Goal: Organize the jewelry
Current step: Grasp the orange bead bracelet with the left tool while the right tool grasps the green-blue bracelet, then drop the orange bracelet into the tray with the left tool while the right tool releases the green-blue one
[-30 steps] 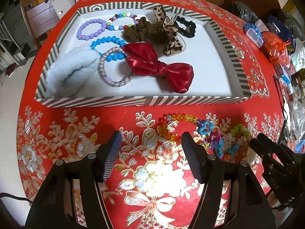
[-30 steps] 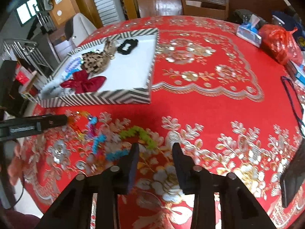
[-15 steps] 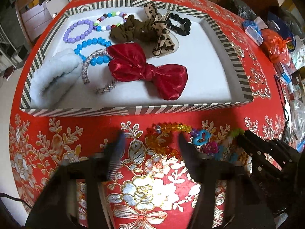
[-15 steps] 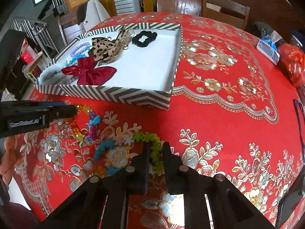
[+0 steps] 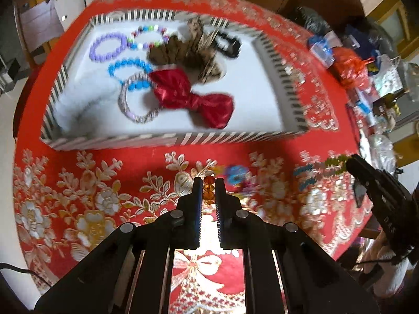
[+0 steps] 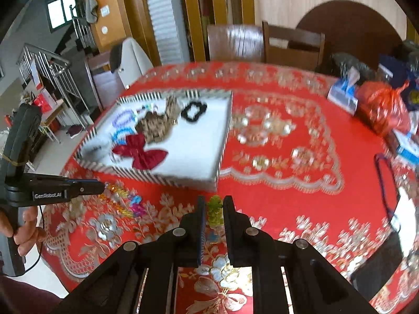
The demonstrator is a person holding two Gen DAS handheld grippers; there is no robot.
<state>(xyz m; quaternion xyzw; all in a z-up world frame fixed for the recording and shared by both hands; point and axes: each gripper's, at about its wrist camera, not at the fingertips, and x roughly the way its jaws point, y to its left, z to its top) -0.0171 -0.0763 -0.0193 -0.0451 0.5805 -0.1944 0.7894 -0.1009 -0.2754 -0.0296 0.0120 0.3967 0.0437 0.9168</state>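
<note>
Amber beads [image 5: 208,190] sit pinched between the fingers of my left gripper [image 5: 208,183] in the left wrist view; they belong to the orange bead bracelet, whose far part blurs out just ahead of the tips. Beyond it, the striped tray [image 5: 170,140] rests on the red desk [image 5: 78,183]. Inside the tray lie a red bow [image 5: 193,99], a leopard-print bow [image 5: 199,57], a black scrunchie [image 5: 229,44], a purple bead bracelet [image 5: 107,47], a blue bead bracelet [image 5: 129,65], a multicolour bead bracelet [image 5: 149,36], a silvery woven bangle [image 5: 136,102] and a pale fluffy band [image 5: 83,99]. To the right of my fingers, a blue and pink trinket [image 5: 237,175] lies on the cloth. Further right, my right gripper [image 5: 352,162] meets the end of a green bead strand [image 5: 335,161]; the picture is blurred there.

In the right wrist view, my right gripper [image 6: 214,204] is closed on the green bead strand [image 6: 215,208], which shows between the two fingers above the desk [image 6: 288,204]. The tray [image 6: 167,178] stands ahead and to the left, with the red bow [image 6: 140,151], leopard-print bow [image 6: 157,125] and black scrunchie [image 6: 193,111] visible in it. At the left edge, my left gripper [image 6: 103,186] reaches in sideways, its tip at the orange bead bracelet [image 6: 115,196] on the cloth near the tray's front wall. My left hand [image 6: 23,230] grips its handle. A red plastic bag [image 6: 382,104] sits at the desk's far right.
</note>
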